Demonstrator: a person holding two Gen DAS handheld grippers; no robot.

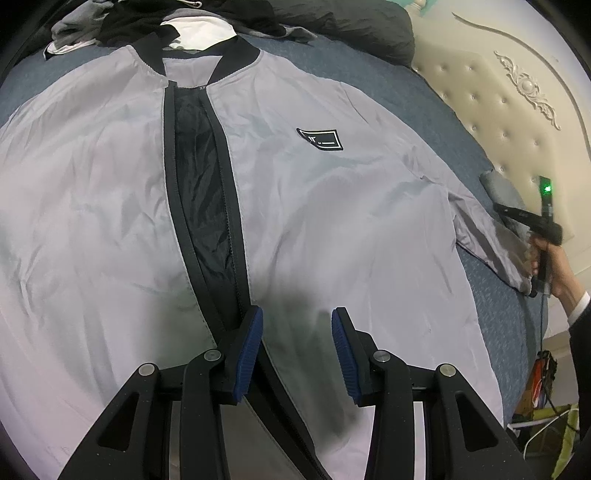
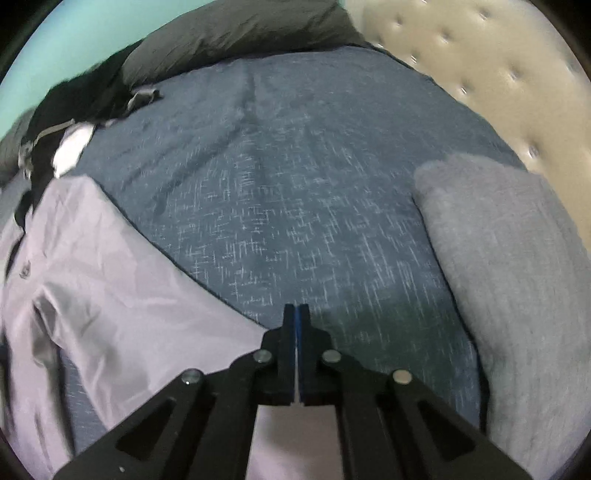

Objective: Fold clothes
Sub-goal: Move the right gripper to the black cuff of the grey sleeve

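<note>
Lying flat on the blue bed cover point(image 1: 369, 66), the grey jacket point(image 1: 92, 177) fills most of the left wrist view, front side up, with its black zipper point(image 1: 207, 206) undone down the middle and a black patch point(image 1: 319, 139) on the chest right of centre. At the upper left of that frame a pile of dark clothes point(image 1: 155, 18) sits above the collar. The left tool point(image 1: 297, 345) hangs released over the lower hem, its blue pads apart, the left pad just beside the zipper. At the right edge the right tool point(image 1: 532, 236) is at the end of the sleeve point(image 1: 491, 240).

In the right wrist view the right tool point(image 2: 297, 314) is clenched with its pads pressed together; whether sleeve cloth is between them I cannot tell. A grey folded textile point(image 2: 517, 277) lies at the right, near the padded headboard point(image 2: 480, 55).
</note>
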